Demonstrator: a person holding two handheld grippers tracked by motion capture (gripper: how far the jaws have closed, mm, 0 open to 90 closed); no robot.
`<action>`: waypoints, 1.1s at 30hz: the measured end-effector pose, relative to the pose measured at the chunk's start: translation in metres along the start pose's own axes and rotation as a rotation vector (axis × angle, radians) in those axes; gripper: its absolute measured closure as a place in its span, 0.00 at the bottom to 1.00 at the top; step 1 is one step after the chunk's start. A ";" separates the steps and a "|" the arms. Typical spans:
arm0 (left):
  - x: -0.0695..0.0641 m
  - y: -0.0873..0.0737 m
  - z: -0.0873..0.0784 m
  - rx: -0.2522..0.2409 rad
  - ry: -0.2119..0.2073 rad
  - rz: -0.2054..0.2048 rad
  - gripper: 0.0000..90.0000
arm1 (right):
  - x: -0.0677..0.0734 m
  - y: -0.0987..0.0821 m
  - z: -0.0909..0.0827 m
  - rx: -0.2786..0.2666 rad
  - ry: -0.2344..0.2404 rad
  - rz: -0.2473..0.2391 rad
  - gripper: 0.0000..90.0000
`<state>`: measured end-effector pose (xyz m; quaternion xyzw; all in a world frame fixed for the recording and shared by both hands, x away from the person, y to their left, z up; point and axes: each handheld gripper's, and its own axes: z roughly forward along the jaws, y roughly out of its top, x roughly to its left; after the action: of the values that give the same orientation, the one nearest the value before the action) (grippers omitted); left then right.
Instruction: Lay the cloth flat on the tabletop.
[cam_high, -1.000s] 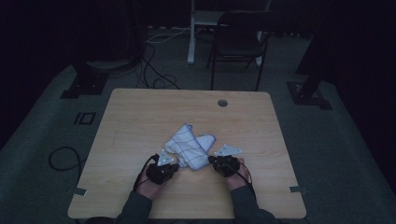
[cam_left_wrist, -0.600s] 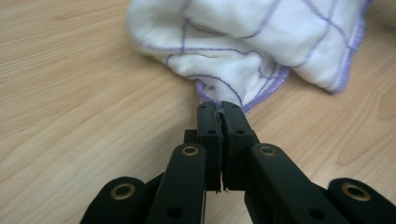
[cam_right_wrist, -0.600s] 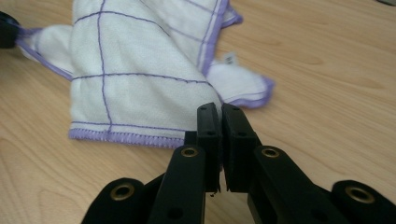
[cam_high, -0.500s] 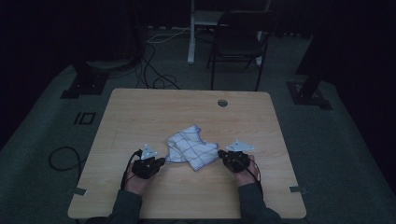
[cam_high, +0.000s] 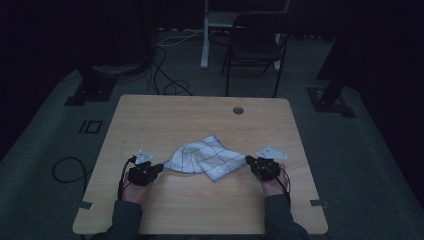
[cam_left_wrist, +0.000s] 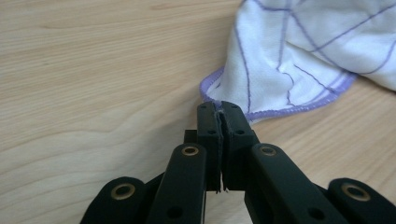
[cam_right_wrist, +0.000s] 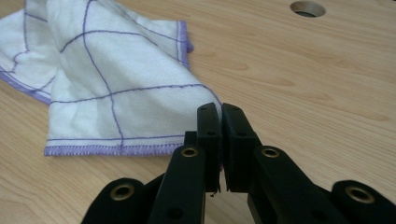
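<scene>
A white cloth (cam_high: 204, 157) is lying on the wooden tabletop (cam_high: 165, 114) in a dark room. The left gripper (cam_high: 159, 168) and right gripper (cam_high: 248, 160) are each pinching a corner tight.

Cloth (cam_high: 204, 157) mid table (cam_high: 165, 112), btwn L claw (cam_high: 161, 167) & R claw (cam_high: 248, 159); chair (cam_high: 257, 42) behind.

You sit in a dark room with grey carpet (cam_high: 45, 125). At 12 o'clock past your wooden table (cam_high: 150, 115) stands a black chair (cam_high: 255, 45). Cables (cam_high: 165, 75) lie on the floor at 11 o'clock
</scene>
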<state>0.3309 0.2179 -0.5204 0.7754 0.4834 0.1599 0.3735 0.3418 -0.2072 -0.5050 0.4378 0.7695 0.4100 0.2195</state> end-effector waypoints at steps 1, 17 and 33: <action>0.002 0.000 0.000 -0.001 0.005 -0.004 0.98 | -0.001 0.000 -0.001 -0.001 -0.002 0.001 0.97; 0.028 0.018 -0.017 -0.044 0.081 -0.010 0.98 | -0.012 0.016 -0.010 -0.039 -0.039 -0.020 0.97; 0.022 0.023 -0.017 -0.082 0.128 -0.033 0.87 | -0.010 0.022 -0.007 -0.037 -0.043 -0.035 0.97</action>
<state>0.3456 0.2381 -0.4951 0.7396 0.5120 0.2227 0.3759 0.3534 -0.2128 -0.4830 0.4290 0.7644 0.4107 0.2511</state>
